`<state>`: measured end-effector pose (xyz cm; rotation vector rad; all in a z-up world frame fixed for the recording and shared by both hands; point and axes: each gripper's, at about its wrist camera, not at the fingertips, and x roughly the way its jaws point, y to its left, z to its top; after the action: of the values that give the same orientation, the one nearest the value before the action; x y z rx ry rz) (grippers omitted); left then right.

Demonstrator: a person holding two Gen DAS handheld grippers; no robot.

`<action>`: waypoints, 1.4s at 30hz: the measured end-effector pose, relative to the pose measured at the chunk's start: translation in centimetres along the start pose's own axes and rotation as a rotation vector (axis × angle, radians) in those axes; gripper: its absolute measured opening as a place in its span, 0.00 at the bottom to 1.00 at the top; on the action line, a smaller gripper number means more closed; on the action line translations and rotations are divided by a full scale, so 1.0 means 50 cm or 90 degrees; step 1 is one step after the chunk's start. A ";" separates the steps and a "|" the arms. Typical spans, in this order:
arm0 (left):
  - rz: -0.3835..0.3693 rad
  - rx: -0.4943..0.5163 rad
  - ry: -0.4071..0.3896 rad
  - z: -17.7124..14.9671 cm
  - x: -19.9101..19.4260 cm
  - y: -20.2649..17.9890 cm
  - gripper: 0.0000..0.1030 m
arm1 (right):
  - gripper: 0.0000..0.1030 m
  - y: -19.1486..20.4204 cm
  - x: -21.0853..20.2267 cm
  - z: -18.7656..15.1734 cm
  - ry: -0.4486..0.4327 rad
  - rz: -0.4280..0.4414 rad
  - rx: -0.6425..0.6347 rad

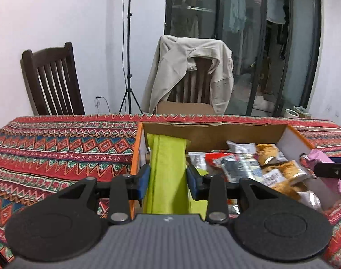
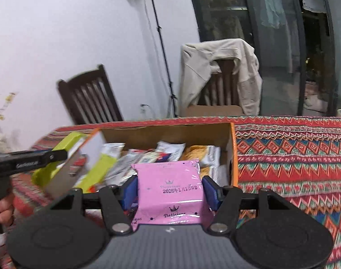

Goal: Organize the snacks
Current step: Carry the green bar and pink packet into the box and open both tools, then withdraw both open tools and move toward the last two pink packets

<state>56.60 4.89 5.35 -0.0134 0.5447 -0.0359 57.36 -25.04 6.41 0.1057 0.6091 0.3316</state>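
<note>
Both grippers [image 1: 168,177] [image 2: 170,190] clamping snack packets [image 1: 166,157] [image 2: 170,192]

I see a woven cloth [image 1: 58,148], rough and matt, covering the desk, and on it a plain cardboard box [image 1: 215,134] with dull brown paper walls and orange edges. In that box lie glossy, crinkled film packets [image 1: 246,168], and my green packet [image 1: 166,168] looks matt while the pink packet [image 2: 170,190] shines like smooth plastic. Behind the box stands a dark wooden chair [image 1: 51,83], faintly polished, and a soft beige cloth jacket [image 1: 188,71] draped on another.
</note>
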 end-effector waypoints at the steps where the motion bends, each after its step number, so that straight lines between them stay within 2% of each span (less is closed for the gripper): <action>1: -0.002 0.000 0.004 -0.001 0.010 0.002 0.46 | 0.60 -0.002 0.018 0.004 0.006 -0.010 -0.001; 3: -0.008 -0.005 0.006 -0.002 0.018 0.008 0.55 | 0.61 0.000 0.046 0.005 0.012 -0.043 -0.010; 5: -0.020 -0.002 -0.002 -0.006 0.013 0.012 0.61 | 0.75 0.000 0.057 0.002 0.007 -0.060 -0.016; 6: -0.017 0.002 -0.004 -0.007 0.010 0.013 0.62 | 0.77 0.000 0.057 0.001 0.002 -0.062 -0.019; 12: -0.028 -0.014 -0.009 0.005 -0.026 0.016 0.63 | 0.77 0.018 0.026 -0.001 -0.024 -0.070 -0.058; 17: -0.058 -0.006 -0.047 0.005 -0.134 0.015 0.70 | 0.79 0.049 -0.062 -0.007 -0.058 -0.070 -0.105; 20: -0.063 0.008 -0.080 -0.019 -0.223 0.016 0.76 | 0.81 0.065 -0.135 -0.023 -0.083 -0.073 -0.124; 25: -0.064 0.008 -0.105 -0.086 -0.362 0.014 0.95 | 0.85 0.079 -0.250 -0.071 -0.102 -0.054 -0.131; 32: -0.039 0.010 -0.127 -0.202 -0.519 -0.015 0.99 | 0.93 0.127 -0.394 -0.181 -0.135 -0.071 -0.168; 36: -0.046 -0.004 -0.120 -0.261 -0.582 -0.038 1.00 | 0.93 0.150 -0.462 -0.250 -0.134 -0.066 -0.173; 42: -0.055 -0.039 -0.097 -0.359 -0.669 -0.056 1.00 | 0.93 0.166 -0.548 -0.362 -0.128 -0.068 -0.137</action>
<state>18.63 3.29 7.39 -0.0992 0.3920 -0.1009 23.59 -26.41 8.13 -0.0982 0.3751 0.2773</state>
